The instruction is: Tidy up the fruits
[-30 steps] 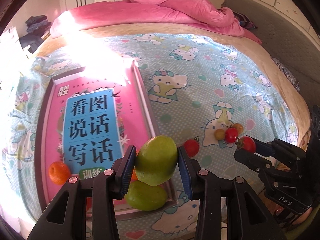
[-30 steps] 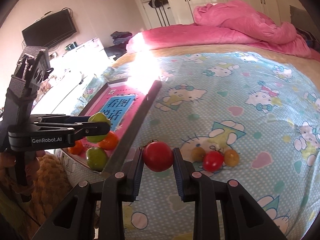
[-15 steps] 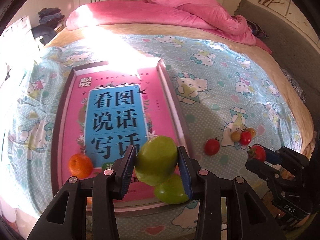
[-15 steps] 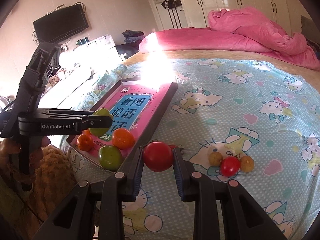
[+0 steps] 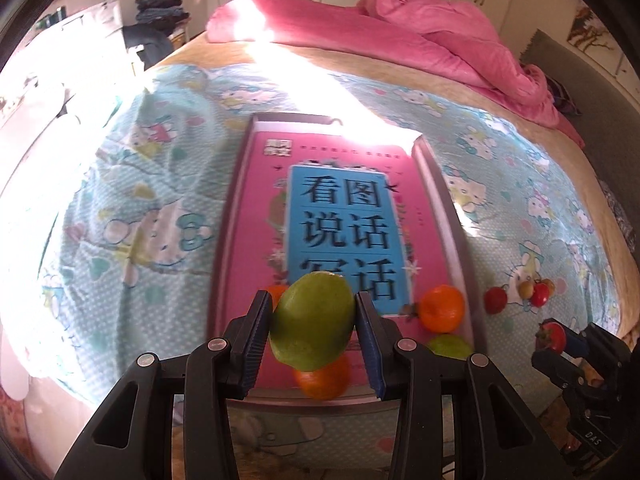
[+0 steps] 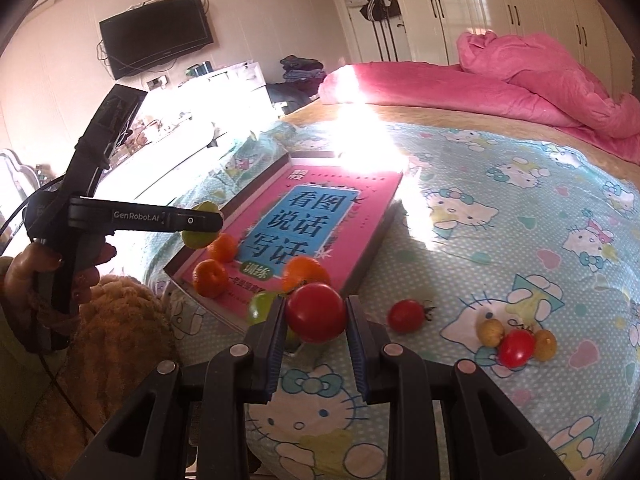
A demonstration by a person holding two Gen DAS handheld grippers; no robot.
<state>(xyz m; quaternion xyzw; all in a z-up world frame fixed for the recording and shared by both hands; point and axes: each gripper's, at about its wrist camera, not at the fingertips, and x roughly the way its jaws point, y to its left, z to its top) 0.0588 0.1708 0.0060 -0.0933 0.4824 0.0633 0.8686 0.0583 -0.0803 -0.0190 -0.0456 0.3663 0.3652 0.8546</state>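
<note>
My left gripper [image 5: 314,326], stamped "GenRobot.AI" on its side, is clamped on a green lime [image 5: 312,320] above the near end of the tray [image 5: 442,200], where a pink book [image 5: 344,216] reading "看图说话写话" lies. My right gripper [image 6: 316,316] pinches a red tomato [image 6: 316,312] over the Hello Kitty sheet [image 6: 520,208]. 3 tangerines, the nearest [image 6: 210,278] at 10 o'clock from that tomato, and another lime [image 6: 262,306] sit on the book's near end; a loose cherry tomato [image 6: 406,316] lies at 3 o'clock.

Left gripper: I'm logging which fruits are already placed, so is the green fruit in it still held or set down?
Held: the left gripper is shut on the green fruit, above the tray.
</note>
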